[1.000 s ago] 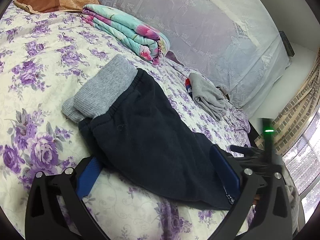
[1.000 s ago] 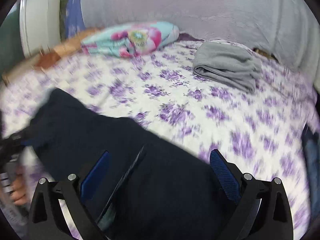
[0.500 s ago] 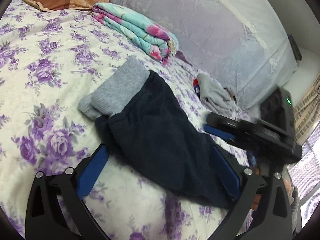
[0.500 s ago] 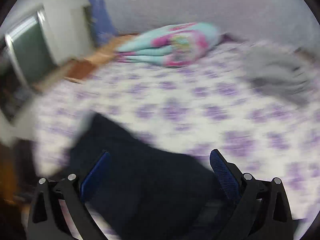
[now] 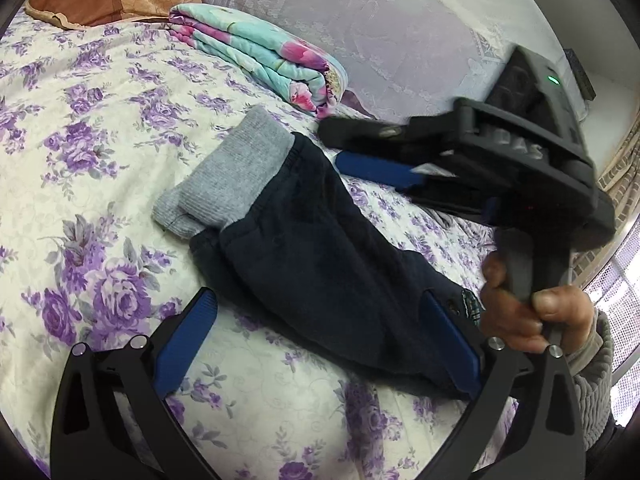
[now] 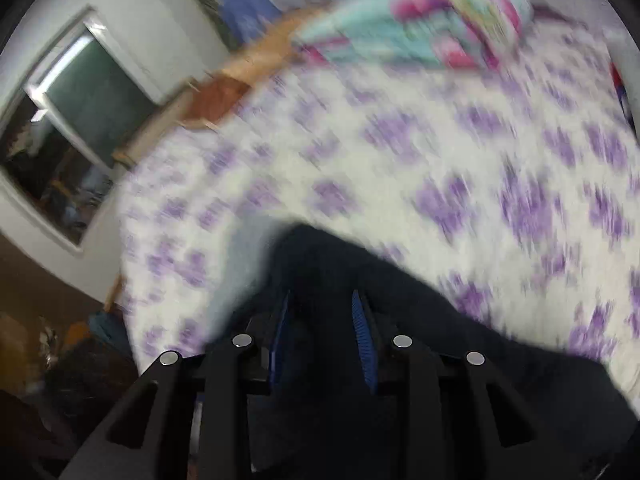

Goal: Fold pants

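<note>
Apparently right tongs (image 6: 322,344) nearly closed over fleecy dark pants (image 5: 320,256).

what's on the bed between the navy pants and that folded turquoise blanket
In the left wrist view, only bare floral bedsheet separates the navy pants from the folded turquoise blanket; the right gripper hovers alongside.

Left tool (image 5: 320,328) spread; right tool (image 6: 322,320) narrowed.

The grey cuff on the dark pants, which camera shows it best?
The left wrist view: the grey cuff lies sharp and unobstructed on the bedspread. The right wrist view is motion-blurred, showing only dark pants fabric.
</note>
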